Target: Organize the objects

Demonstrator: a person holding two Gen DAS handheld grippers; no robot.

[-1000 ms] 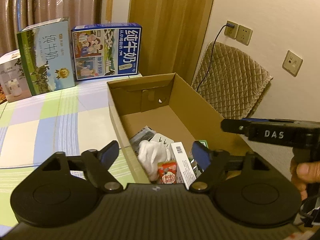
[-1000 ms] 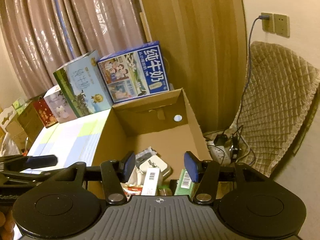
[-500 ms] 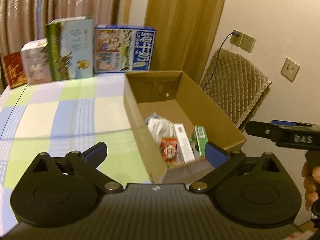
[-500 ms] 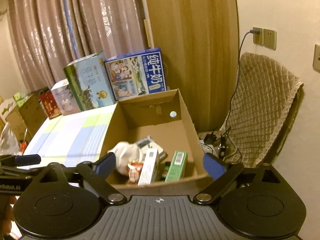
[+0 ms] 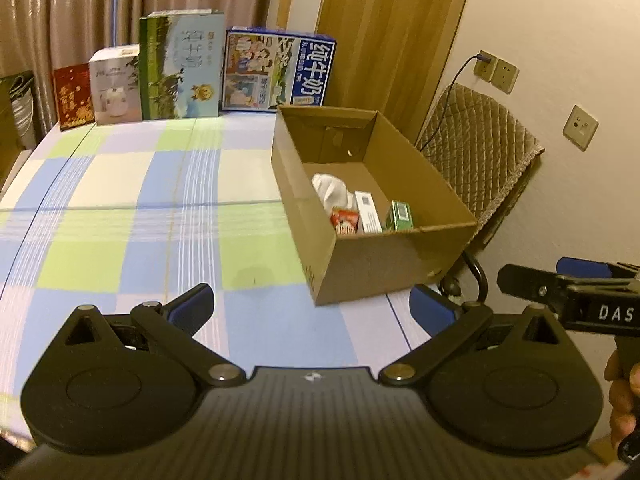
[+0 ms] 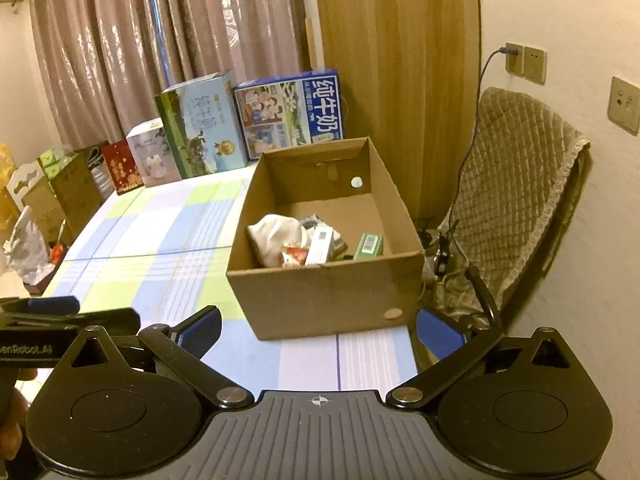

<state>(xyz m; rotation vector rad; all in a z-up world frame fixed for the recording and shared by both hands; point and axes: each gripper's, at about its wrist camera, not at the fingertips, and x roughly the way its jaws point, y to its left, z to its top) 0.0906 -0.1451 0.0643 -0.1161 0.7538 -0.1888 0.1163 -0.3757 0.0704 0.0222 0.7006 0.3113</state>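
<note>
The left gripper [image 5: 310,310] hangs over the near part of the table with its blue-padded fingers spread wide and nothing between them. The right gripper [image 6: 318,330] is likewise released and empty, its jaws wide apart, and it faces the near wall of the cardboard box [image 6: 332,300].

The box stands open-topped at the table's right edge, on the checked blue, green and white tablecloth [image 5: 132,216]. Its long axis runs away from the grippers toward the back wall. Nothing lies on the cloth between the jaws and the box.

Inside, the things crowd the near end. A crumpled white cloth [image 6: 276,234] is on the left, and a small red packet [image 6: 294,258] lies in front of it. A white carton with a barcode [image 5: 368,212] lies lengthwise along the box, and a green carton [image 5: 400,216] sits beside it on the right.

At the far edge of the table stand two milk cartons side by side, one green [image 5: 182,66] and one blue [image 5: 278,72], with a white box [image 5: 116,84] and a red box [image 5: 74,94] to their left. A quilted chair cover [image 6: 516,200] hangs just right of the cardboard box, below wall sockets [image 5: 496,72].
</note>
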